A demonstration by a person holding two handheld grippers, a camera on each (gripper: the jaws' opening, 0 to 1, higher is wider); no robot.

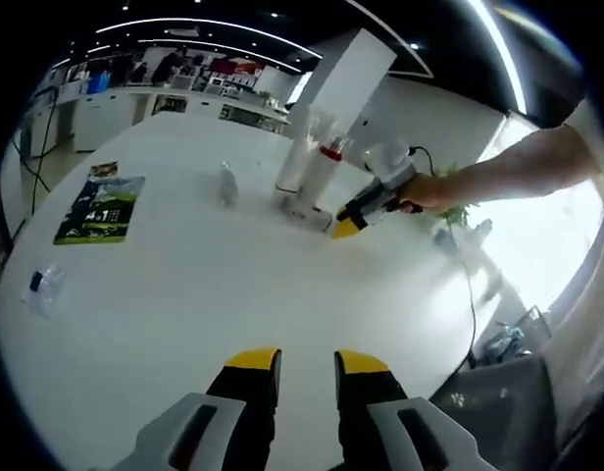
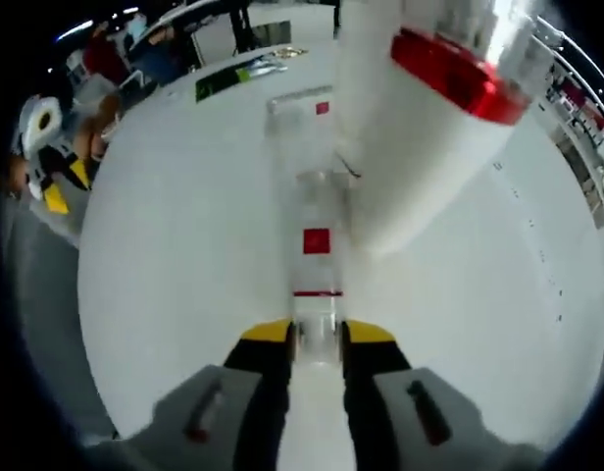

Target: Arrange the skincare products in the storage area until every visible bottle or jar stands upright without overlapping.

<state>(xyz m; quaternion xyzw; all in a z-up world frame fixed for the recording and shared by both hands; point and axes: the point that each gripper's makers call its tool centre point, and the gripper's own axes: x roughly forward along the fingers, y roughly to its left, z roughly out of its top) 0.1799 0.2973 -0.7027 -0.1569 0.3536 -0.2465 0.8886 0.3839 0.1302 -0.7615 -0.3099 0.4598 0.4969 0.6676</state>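
A clear bottle [image 2: 317, 240] with a red square label lies on the white table [image 2: 165, 294], pointing away from me. My right gripper [image 2: 317, 339] is shut on its near end. Just right of it stands a white bottle with a red band [image 2: 429, 128], very close to the camera. In the left gripper view, the right gripper [image 1: 346, 228] is held by a hand and meets the lying bottle [image 1: 307, 209] at the foot of two upright bottles: the tall white one [image 1: 296, 157] and the red-banded one [image 1: 327, 162]. A small clear bottle [image 1: 226, 184] stands to their left. My left gripper [image 1: 307, 365] is open over the near table.
A green and black leaflet [image 1: 101, 208] lies at the table's left side, with a small clear item [image 1: 42, 287] nearer the edge. The left gripper [image 2: 67, 184] shows at the far left of the right gripper view. Shelves and people stand beyond the table.
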